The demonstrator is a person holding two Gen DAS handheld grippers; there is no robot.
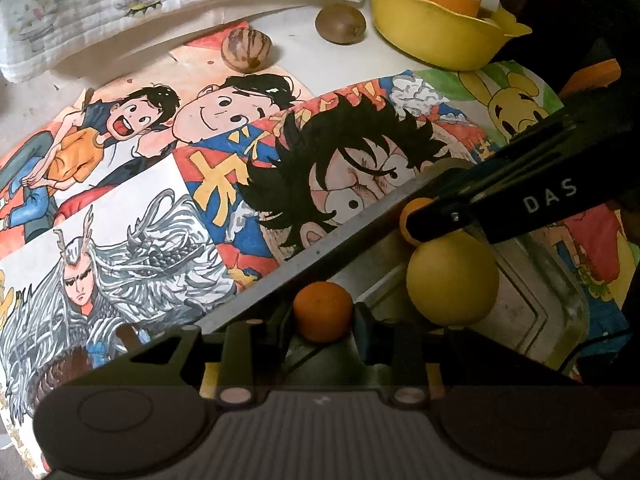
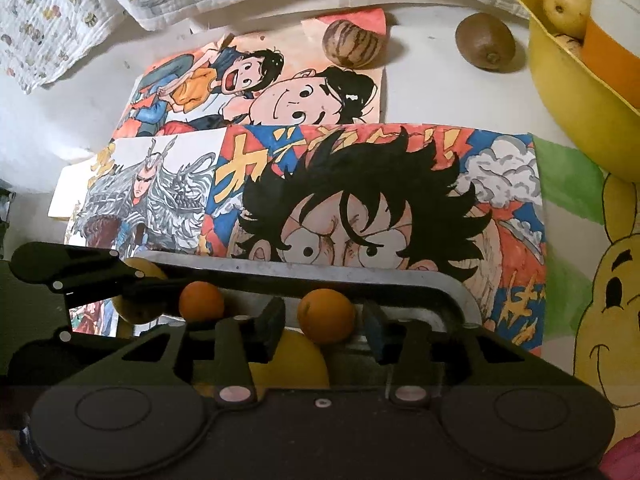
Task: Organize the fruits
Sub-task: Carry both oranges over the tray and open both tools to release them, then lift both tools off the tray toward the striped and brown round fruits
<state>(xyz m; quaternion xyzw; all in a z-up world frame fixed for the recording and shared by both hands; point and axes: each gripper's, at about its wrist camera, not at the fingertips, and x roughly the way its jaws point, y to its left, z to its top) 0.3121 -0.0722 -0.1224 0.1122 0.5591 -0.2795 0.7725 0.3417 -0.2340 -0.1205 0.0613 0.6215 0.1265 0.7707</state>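
Over a steel tray (image 1: 552,308) on the table, the left gripper (image 1: 322,314) clenches a small mandarin (image 1: 323,312), smooth and round. The right gripper (image 2: 326,322) brackets a second mandarin (image 2: 326,316), jaws slackened with gaps either side. A matte yellow fruit (image 1: 452,278) sits between them; kiwi (image 2: 485,41) and striped melon (image 2: 354,42) wait far beyond.

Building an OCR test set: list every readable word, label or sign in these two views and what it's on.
"DAS": white letters on the black arm of the right gripper, left wrist view.
Big yellow characters on the spiky-haired comic drawing: stylised, partly covered, not readable.
Cups in the yellow bowl: no legible label.
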